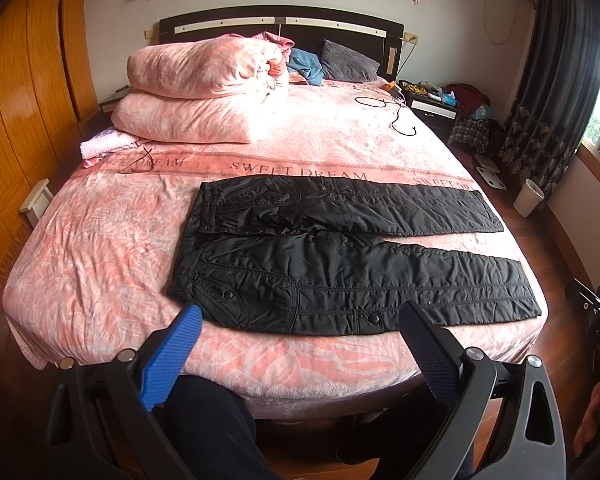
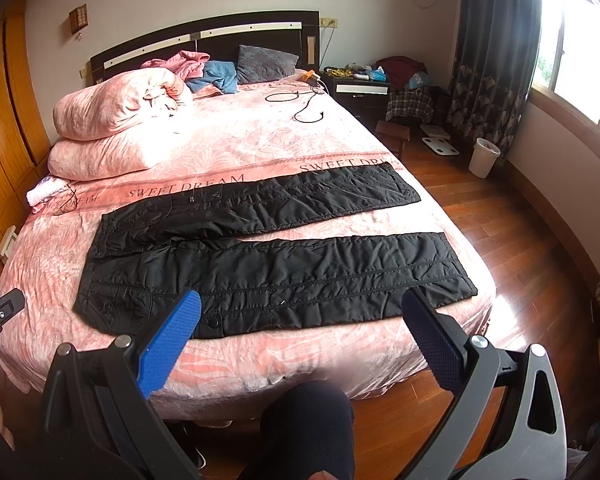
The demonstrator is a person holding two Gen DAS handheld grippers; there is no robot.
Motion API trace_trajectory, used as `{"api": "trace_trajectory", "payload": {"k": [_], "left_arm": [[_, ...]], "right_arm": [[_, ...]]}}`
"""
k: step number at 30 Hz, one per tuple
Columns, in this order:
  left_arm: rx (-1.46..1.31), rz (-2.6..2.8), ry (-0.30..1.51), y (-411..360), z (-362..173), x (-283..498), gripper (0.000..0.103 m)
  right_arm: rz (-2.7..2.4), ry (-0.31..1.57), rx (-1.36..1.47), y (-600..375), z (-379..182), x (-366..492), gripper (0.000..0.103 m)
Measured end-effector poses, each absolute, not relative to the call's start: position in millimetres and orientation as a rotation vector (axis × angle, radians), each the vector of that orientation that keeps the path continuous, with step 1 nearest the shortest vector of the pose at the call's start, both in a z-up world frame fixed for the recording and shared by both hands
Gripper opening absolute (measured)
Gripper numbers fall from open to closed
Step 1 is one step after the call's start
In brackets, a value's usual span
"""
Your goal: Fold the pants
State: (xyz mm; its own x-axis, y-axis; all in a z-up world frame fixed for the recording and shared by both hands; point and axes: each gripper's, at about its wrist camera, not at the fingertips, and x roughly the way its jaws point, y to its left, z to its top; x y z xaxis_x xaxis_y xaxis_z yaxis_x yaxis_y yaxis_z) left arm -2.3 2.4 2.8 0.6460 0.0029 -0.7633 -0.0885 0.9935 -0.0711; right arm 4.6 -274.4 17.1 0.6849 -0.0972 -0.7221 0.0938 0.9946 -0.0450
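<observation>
Two grippers, left gripper (image 1: 300, 320) and right gripper (image 2: 302, 306), jaws wide, empty, above pants (image 1: 340, 256).

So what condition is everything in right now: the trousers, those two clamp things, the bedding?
pants: unfolded, spread flat on the bed, legs apart
left gripper: open, holding nothing, short of the pants
right gripper: open, holding nothing
quilt: folded, piled near the headboard
black cable: loose on the sheet
curtain: drawn aside

Pants (image 1: 340, 256) flat on bed (image 1: 100, 248)
</observation>
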Motion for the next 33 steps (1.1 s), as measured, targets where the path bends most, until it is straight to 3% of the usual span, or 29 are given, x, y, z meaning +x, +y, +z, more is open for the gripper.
{"api": "trace_trajectory", "payload": {"k": [33], "left_arm": [[-0.133,-0.008,0.894,8.2,-4.7,2.3,0.099]], "right_arm": [[-0.113,0.813,-0.006,-276.3,12.2,5.9,0.100]]}}
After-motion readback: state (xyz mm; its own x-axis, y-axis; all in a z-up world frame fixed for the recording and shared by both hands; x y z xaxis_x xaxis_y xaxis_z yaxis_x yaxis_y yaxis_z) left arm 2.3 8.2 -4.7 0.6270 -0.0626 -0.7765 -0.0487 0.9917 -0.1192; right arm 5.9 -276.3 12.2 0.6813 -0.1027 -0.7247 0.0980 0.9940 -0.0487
